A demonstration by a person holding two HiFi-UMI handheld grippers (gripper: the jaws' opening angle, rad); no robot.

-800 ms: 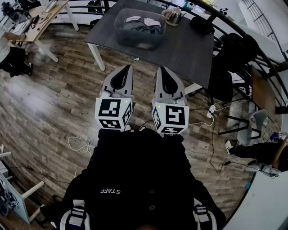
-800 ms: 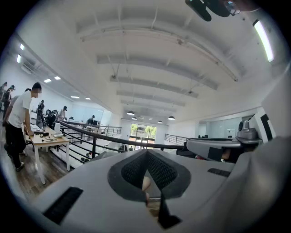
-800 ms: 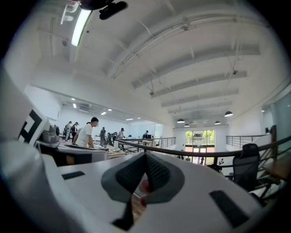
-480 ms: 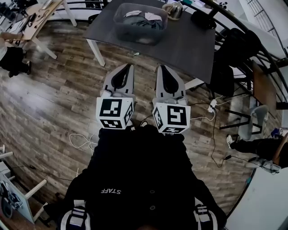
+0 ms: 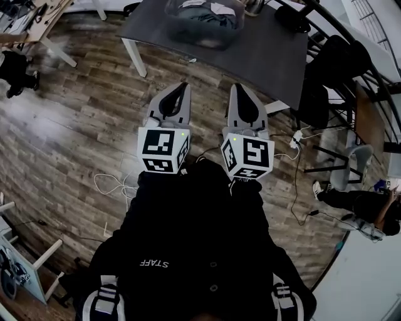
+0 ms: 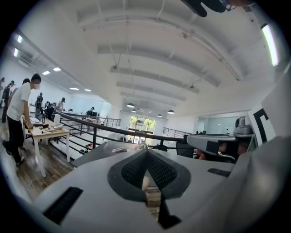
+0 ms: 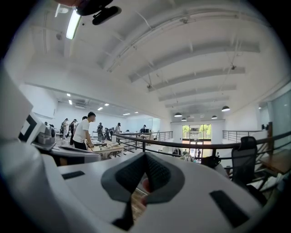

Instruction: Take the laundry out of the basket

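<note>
Facing a dark table (image 5: 266, 59) from across a stretch of wood floor, a person in black holds the left gripper (image 5: 181, 88) and right gripper (image 5: 240, 89) side by side and nearly level, both clenched tight with nothing between their jaws. The basket (image 5: 199, 40), a clear plastic tub, stands on the table at the far edge of the head view, well apart from both grippers, with the laundry (image 5: 212, 12) heaped inside as a jumble of grey and white cloth; single garments are too small to tell apart. The load looks soft, limp and light, likely to drape and stretch rather than lift as one piece, and pieces may drag each other out. A raised fold or bunched ridge on top of the heap seems the best place to pinch, deep enough that thin fabric does not slip from the pads. The tub itself looks light and may slide or tip if cloth catches on it, so bracing its rim with the other gripper could help.
</note>
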